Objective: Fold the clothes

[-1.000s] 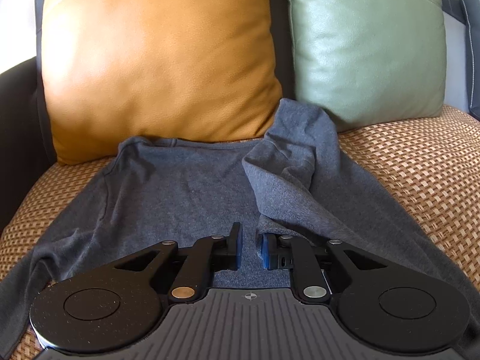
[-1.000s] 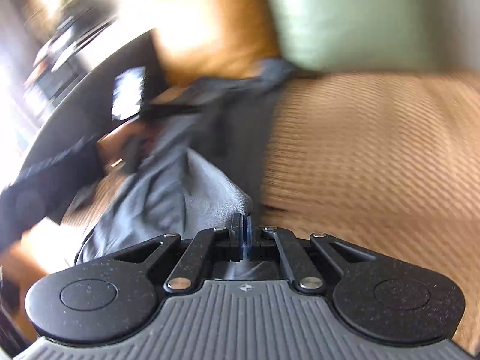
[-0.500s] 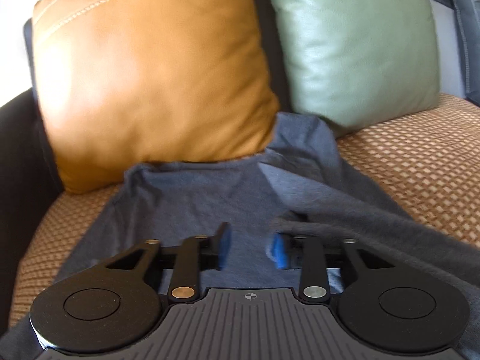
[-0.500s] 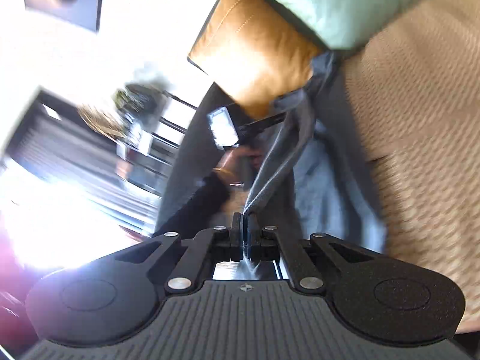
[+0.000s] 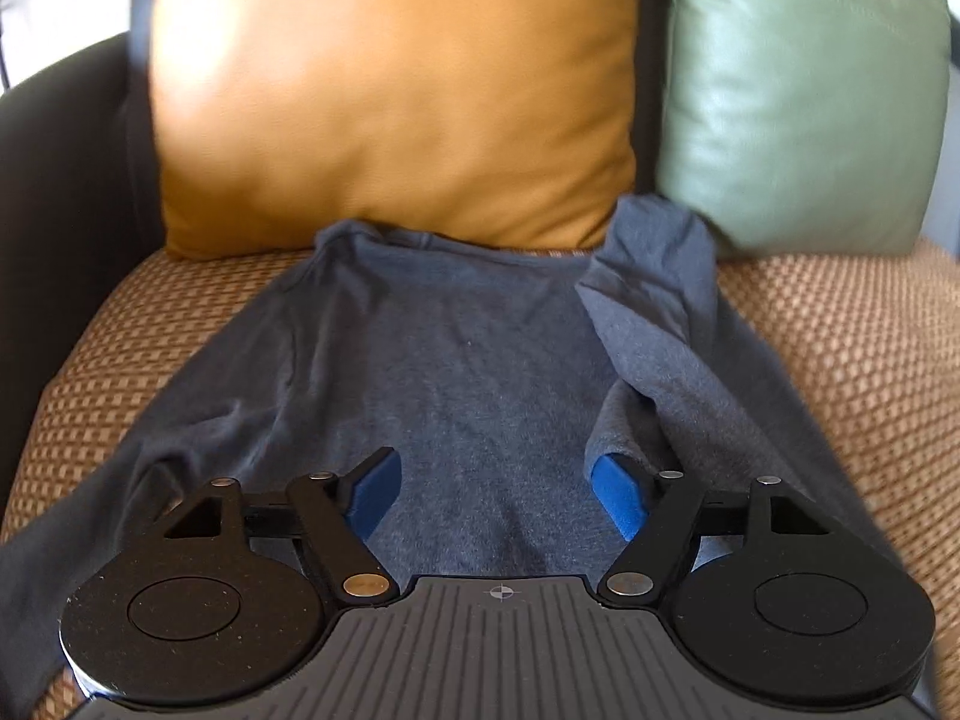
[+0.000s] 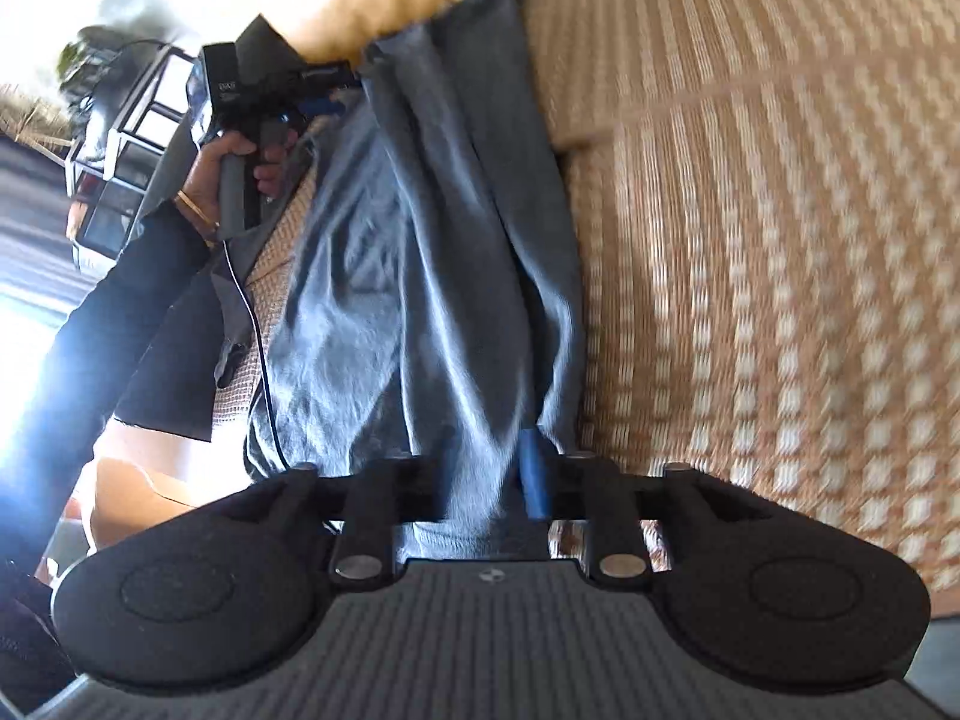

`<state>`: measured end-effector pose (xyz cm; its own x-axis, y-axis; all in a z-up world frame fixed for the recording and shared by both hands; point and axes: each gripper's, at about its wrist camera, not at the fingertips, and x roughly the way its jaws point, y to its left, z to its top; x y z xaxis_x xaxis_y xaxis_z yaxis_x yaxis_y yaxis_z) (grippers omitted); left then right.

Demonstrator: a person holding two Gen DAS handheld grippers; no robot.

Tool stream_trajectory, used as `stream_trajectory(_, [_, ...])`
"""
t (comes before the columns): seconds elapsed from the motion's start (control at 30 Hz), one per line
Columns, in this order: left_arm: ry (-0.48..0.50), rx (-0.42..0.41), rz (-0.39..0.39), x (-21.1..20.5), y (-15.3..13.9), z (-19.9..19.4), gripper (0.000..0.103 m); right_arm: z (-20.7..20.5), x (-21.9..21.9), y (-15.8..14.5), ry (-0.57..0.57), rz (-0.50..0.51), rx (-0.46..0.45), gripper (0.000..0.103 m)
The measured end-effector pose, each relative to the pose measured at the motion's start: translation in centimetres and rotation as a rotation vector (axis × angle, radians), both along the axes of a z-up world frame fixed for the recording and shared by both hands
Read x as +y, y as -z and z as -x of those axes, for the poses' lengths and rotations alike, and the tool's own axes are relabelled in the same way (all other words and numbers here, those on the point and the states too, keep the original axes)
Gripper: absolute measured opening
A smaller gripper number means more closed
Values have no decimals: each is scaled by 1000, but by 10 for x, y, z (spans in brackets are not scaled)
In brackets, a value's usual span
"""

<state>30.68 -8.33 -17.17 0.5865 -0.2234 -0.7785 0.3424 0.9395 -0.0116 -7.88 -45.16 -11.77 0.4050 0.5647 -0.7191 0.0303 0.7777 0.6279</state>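
A grey-blue long-sleeved shirt [image 5: 456, 360] lies flat on the woven sofa seat [image 5: 840, 360], its right side and sleeve folded in over the body. My left gripper [image 5: 495, 492] hovers over the shirt's lower middle, jaws wide and still opening, nothing between them. A fold of sleeve rests against the right blue pad [image 5: 618, 498]. In the right wrist view the shirt [image 6: 420, 276] runs up the frame. My right gripper [image 6: 487, 474] is opening at its near edge, cloth lying loose between the parted pads. A hand [image 6: 234, 162] holds the left gripper [image 6: 270, 90] at the far end.
An orange cushion [image 5: 390, 90] and a green cushion [image 5: 798, 96] lean on the sofa back behind the shirt. A dark armrest [image 5: 60, 180] bounds the seat on the left. A person's dark sleeve [image 6: 120, 324] and a thin cable [image 6: 258, 336] cross the right wrist view's left side.
My left gripper went from nearly shut to wide open and drew back and up from the shirt. My right gripper, shut on the shirt's edge, swung over and down; its jaws have parted.
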Motion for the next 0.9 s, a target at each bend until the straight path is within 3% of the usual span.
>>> stream_trajectory(0.17, [2, -68, 34, 5, -14, 21, 82, -59, 0, -48, -24, 93, -182, 37])
stream_trajectory(0.27, [3, -78, 8, 3, -8, 23, 81, -126, 16, -64, -51, 142, -281, 37])
stream_trajectory(0.33, [5, -68, 33, 4, -1, 23, 81, -176, 30, -65, -78, 177, -319, 37])
stream_trajectory(0.57, [2, -79, 102, -5, 31, 13, 80, -353, 98, -37, -119, 210, -308, 41])
stream_trajectory(0.7, [5, -66, 161, -7, 40, 5, 75, -417, 142, -5, -136, 280, -269, 42])
stream_trajectory(0.83, [21, -44, 193, -9, 47, 0, 51, -452, 174, 23, -179, 430, -223, 42])
stream_trajectory(0.9, [29, -48, 191, -10, 47, 0, 44, -459, 185, 34, -196, 487, -213, 42])
